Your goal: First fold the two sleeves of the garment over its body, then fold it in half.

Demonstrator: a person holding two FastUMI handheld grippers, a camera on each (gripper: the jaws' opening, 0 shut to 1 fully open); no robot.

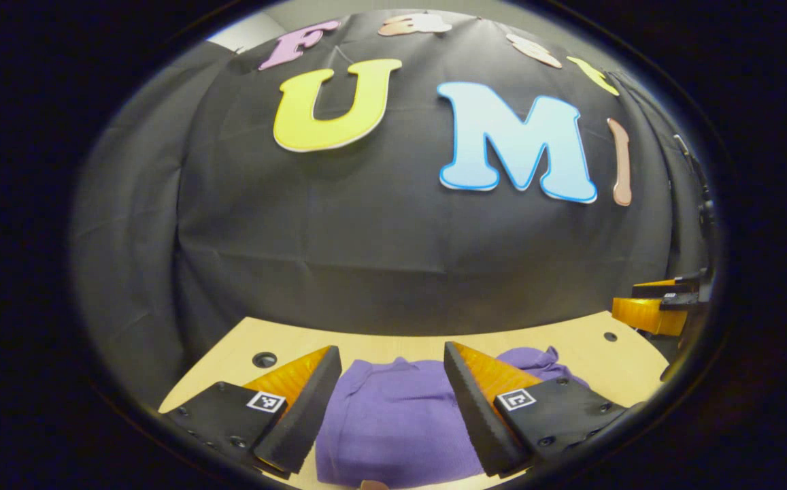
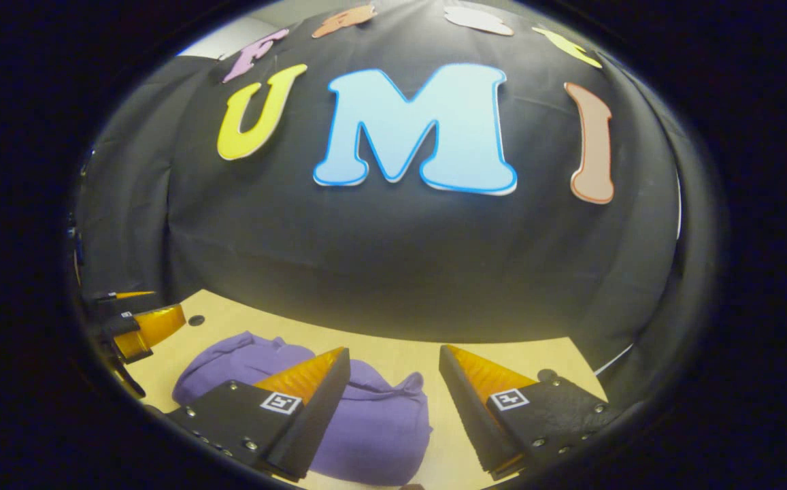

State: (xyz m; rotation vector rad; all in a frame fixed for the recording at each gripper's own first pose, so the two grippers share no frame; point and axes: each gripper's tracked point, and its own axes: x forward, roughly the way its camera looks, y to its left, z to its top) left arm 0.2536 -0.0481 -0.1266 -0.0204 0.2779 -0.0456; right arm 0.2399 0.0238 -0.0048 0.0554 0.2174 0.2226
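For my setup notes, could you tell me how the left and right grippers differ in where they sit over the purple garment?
The left gripper has the purple garment between its fingers; the right gripper sits at the garment's edge, with bare table ahead. Both are open, gripping nothing.

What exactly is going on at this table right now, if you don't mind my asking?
A person holds two grippers above a purple garment lying on a light wooden table. The left gripper hangs open over the garment, and the right gripper is open over its edge. Neither is gripping cloth. The garment looks bunched into a compact shape, though the sleeves cannot be made out.
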